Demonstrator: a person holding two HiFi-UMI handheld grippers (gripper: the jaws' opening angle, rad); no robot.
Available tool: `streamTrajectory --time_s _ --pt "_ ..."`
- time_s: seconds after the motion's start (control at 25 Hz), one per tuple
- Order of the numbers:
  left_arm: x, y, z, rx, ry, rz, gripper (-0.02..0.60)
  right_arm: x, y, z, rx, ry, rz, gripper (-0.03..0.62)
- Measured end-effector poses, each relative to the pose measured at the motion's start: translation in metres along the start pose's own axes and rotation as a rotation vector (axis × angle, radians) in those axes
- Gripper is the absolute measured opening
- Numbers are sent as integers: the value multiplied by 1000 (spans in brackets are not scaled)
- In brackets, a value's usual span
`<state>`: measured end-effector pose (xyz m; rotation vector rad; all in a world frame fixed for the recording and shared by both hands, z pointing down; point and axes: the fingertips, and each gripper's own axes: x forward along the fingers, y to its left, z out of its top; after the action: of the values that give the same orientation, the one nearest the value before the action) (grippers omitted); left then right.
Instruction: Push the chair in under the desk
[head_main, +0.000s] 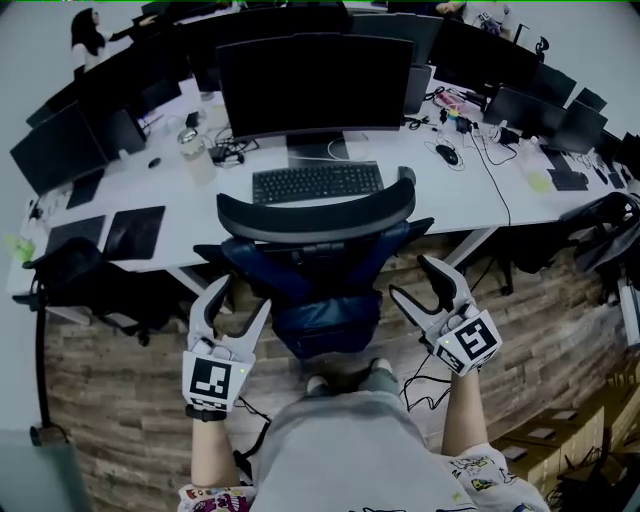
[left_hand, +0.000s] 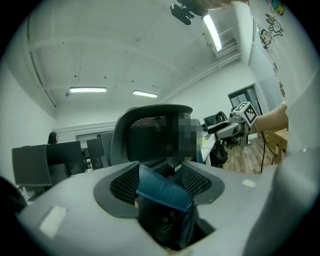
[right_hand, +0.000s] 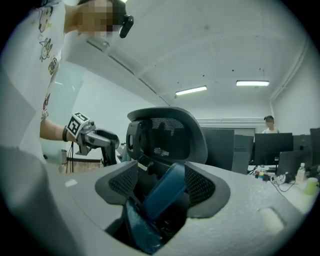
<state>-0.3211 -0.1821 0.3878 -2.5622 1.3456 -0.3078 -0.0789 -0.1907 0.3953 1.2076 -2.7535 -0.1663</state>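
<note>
The office chair (head_main: 315, 215) has a grey curved top and a blue frame. It stands at the white desk (head_main: 420, 170), with its back toward me. My left gripper (head_main: 243, 295) is open at the left of the chair's lower back, with floor showing between its fingers. My right gripper (head_main: 410, 277) is open at the chair's right side. In the left gripper view the chair back (left_hand: 150, 135) rises ahead and a blue frame bar (left_hand: 165, 187) shows past the open jaws. In the right gripper view the chair back (right_hand: 170, 132) and a blue bar (right_hand: 167, 192) show the same way.
A large monitor (head_main: 315, 80), a keyboard (head_main: 317, 182) and a mouse (head_main: 447, 153) sit on the desk. A black chair (head_main: 90, 275) stands to the left and a dark bag (head_main: 610, 230) to the right. Cables (head_main: 420, 385) lie on the wooden floor.
</note>
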Motion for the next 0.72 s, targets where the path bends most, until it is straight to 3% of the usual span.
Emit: streamTrajectory --time_s 0.28,0.72 --pt "-2 -28 -3 -152 24 1 228 0 23 -6 117 3 16 242" --pt "-12 -53 -21 -362 81 -9 149 5 68 -33 209 126 88 137"
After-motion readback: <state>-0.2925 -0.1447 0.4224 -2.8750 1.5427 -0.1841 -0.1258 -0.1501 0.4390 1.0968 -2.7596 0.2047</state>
